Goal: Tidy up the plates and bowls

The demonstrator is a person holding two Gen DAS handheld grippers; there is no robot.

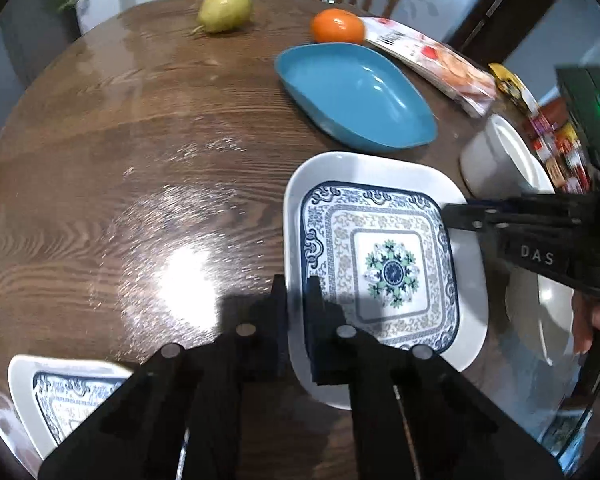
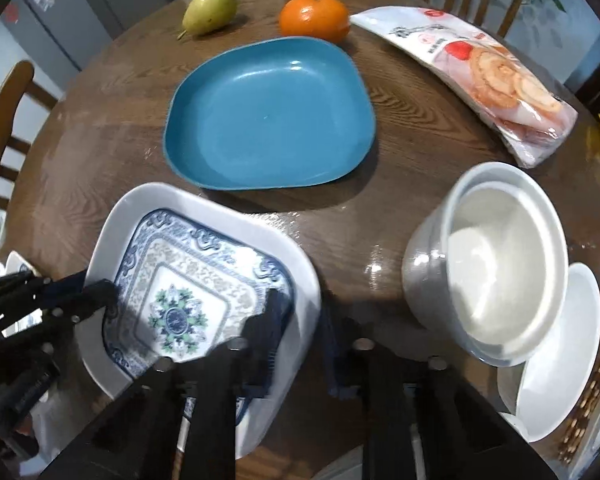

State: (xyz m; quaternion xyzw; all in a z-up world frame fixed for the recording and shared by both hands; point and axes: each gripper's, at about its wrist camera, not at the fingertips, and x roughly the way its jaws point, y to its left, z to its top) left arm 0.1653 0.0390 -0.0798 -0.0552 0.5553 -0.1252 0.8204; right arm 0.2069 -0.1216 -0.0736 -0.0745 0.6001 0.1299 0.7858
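Both grippers clamp the square white plate with the blue-patterned centre [image 1: 384, 256] on the round wooden table [image 1: 140, 168]: the left gripper [image 1: 298, 292] pinches its near-left rim, the right gripper [image 2: 300, 320] its opposite rim, jaws narrowed onto the edge. Beyond this plate lies a blue plastic dish [image 2: 270, 116], unstacked; to its right stand nested white bowls [image 2: 496, 256]. A second patterned plate [image 1: 64, 396] sits apart at its left. By this look, sorting is partly done: plates remain to be gathered.
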